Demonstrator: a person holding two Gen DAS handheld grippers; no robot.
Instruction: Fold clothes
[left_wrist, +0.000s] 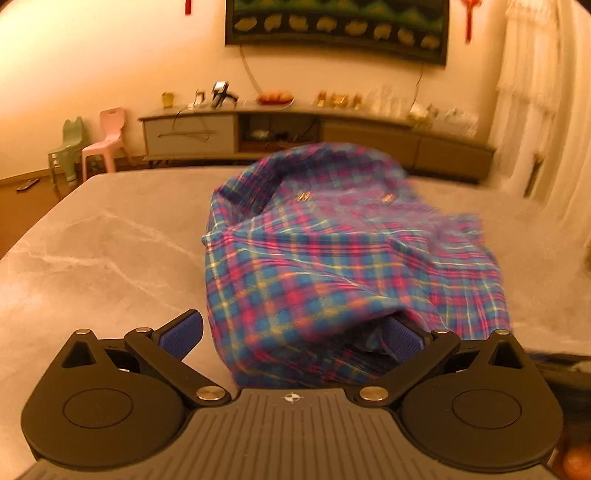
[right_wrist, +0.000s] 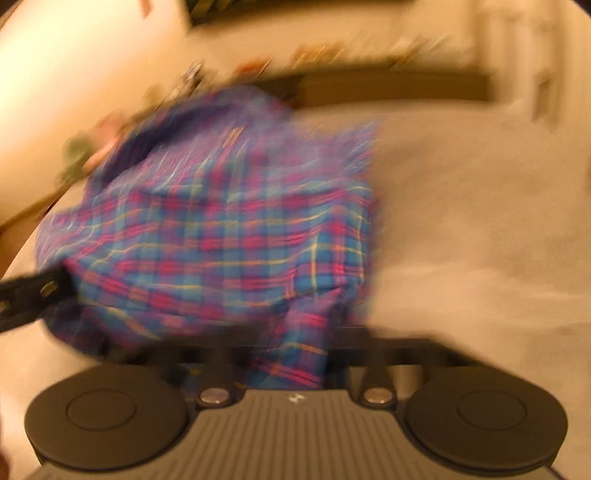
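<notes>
- Blue ribbed pads line the left gripper (left_wrist: 291, 338), whose 2 fingers stand spread wide; the left pad (left_wrist: 183, 334) is bare over the tabletop, while the right pad is half buried under a fold of cloth, so nothing is pinched between them.
- Plaid shirt (left_wrist: 325, 258), blue with pink and yellow lines, lies bunched in a heap on the grey marbled table (left_wrist: 92, 251), its near edge spilling over the left gripper's front and filling the gap between the fingers.
- 2 small metal snaps or buttons glint on the shirt's far upper part.
- Right gripper (right_wrist: 291, 354) view is badly smeared by motion; cloth hangs down between its dark fingers and covers the tips, so I cannot tell how far they stand apart or whether they have hold of it.
- At the left edge of the right wrist view, a black bar, seemingly part of the other gripper, touches the shirt's (right_wrist: 221, 229) side.
- Beyond the table, a long low sideboard (left_wrist: 317, 136) stands against the wall, crowded with small items, with a dark framed picture (left_wrist: 338, 26) above it.
- A pink child's chair (left_wrist: 107, 140) and a green one (left_wrist: 66, 147) stand together to the left of the sideboard; pale curtains (left_wrist: 535, 92) hang at right.
</notes>
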